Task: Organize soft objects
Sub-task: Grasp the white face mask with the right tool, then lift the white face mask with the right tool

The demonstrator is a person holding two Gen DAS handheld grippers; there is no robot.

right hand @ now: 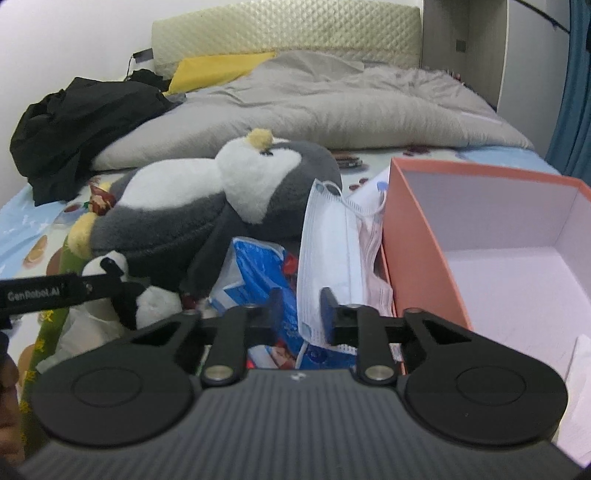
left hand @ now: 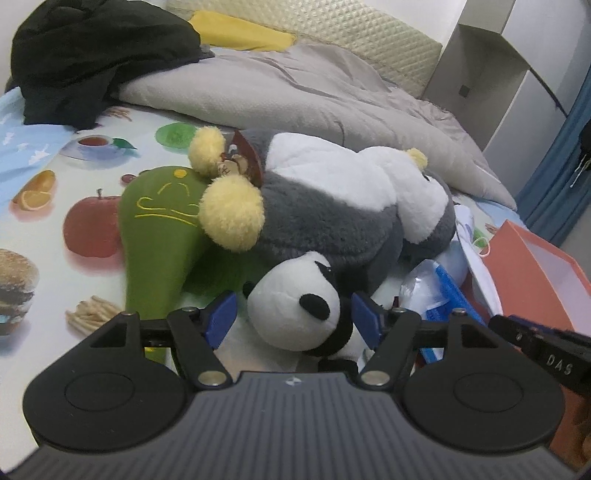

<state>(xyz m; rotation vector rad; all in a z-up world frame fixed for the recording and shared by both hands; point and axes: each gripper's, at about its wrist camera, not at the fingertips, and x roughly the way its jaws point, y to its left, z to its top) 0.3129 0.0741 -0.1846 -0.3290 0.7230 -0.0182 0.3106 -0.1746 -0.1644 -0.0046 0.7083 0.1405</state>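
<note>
On the bed, a small panda plush (left hand: 295, 306) lies between the open jaws of my left gripper (left hand: 293, 314); whether the pads touch it is unclear. Behind it lie a big grey-and-white penguin plush (left hand: 343, 206) with yellow feet and a green plush (left hand: 159, 229). In the right wrist view my right gripper (right hand: 301, 310) is shut on a white face mask (right hand: 325, 251), held upright beside an open orange box (right hand: 413, 236). The penguin (right hand: 207, 206) and the panda (right hand: 147, 299) show to the left.
A blue-and-white plastic packet (right hand: 255, 269) and pink paper lie by the box. A grey duvet (left hand: 295, 88), black clothes (left hand: 88, 55) and a yellow cloth (left hand: 240, 33) lie further back. A white cupboard (left hand: 491, 77) and blue curtain stand at right.
</note>
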